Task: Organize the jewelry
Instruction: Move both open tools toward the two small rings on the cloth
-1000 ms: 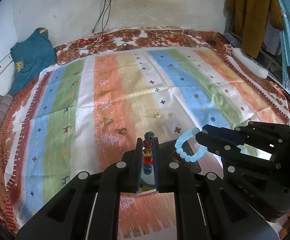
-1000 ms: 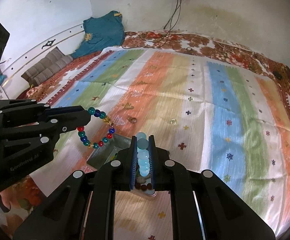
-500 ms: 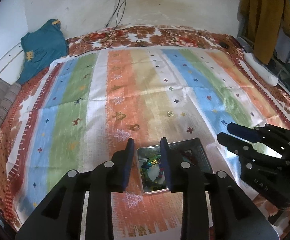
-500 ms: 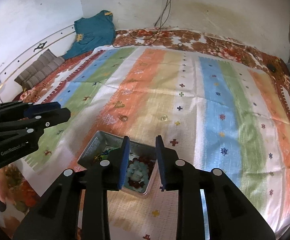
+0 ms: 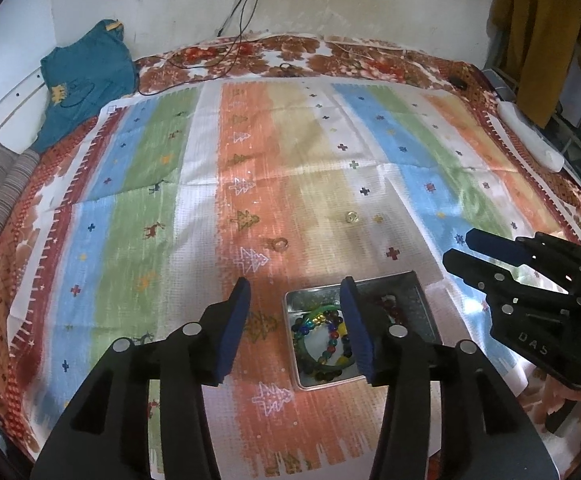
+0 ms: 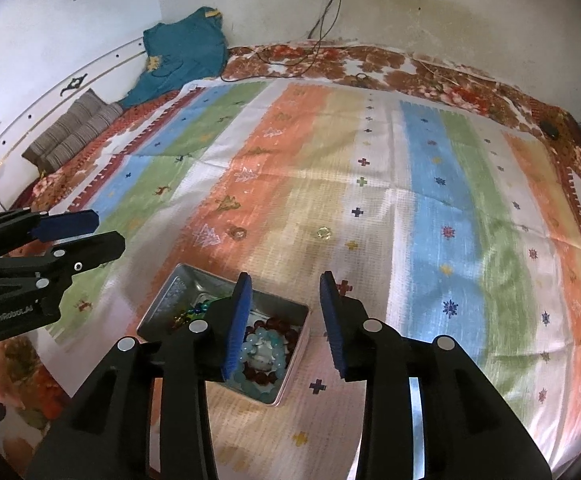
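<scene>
A small metal tin sits on the striped cloth near its front edge. A multicolour bead bracelet lies in its left half. A pale blue bead bracelet lies on dark red beads in the other half. My left gripper hovers over the tin's left side, its jaws opening with nothing between them. My right gripper hangs over the tin's right edge, jaws also opening and empty. Each shows in the other's view: the right gripper and the left gripper. Two small rings lie on the cloth beyond the tin.
The striped cloth covers a bed with a floral sheet. A teal garment and striped cushions lie at the far left. Cables hang down the wall. A mustard garment hangs at the right.
Both grippers were shut on bracelets held above the tin. They have let go, the bracelets now lie in the tin, and both pairs of jaws have spread apart.
</scene>
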Demonstrator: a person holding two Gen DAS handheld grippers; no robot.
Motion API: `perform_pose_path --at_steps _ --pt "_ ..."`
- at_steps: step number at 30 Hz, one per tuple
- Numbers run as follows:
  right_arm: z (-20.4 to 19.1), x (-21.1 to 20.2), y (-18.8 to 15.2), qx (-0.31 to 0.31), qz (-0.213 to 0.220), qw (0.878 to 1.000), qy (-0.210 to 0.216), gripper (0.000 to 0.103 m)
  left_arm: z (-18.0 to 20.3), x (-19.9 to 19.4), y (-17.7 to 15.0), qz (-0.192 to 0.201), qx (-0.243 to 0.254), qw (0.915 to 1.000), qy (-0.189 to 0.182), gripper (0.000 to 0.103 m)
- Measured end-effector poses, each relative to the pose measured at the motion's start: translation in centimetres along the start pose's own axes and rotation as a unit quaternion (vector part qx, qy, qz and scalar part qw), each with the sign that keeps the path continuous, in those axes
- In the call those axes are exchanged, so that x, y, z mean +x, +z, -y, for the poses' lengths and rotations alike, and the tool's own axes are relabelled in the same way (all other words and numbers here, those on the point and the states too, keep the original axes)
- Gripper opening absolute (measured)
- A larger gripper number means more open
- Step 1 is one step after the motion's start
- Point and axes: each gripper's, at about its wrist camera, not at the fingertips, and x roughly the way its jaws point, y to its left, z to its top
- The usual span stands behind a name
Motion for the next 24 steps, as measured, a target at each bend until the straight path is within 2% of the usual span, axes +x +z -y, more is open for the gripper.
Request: perform_pose_path --at_steps 11,18,24 --pt "0.8 2.0 1.4 0.004 -0.017 1.0 -0.002 0.043 -0.3 2.2 1.5 -0.023 0.002 0.9997 0.004 0.055" --pt "1.4 3.7 2.6 0.001 -0.031 1.0 -0.001 0.044 -0.5 3.6 2.2 -0.036 0.011 0.9993 0.004 0.056" --pt "2.0 5.6 3.4 0.006 -0.049 0.999 0.004 0.044 -1.5 5.7 3.0 -0.055 -0.005 0.9985 0.002 0.056"
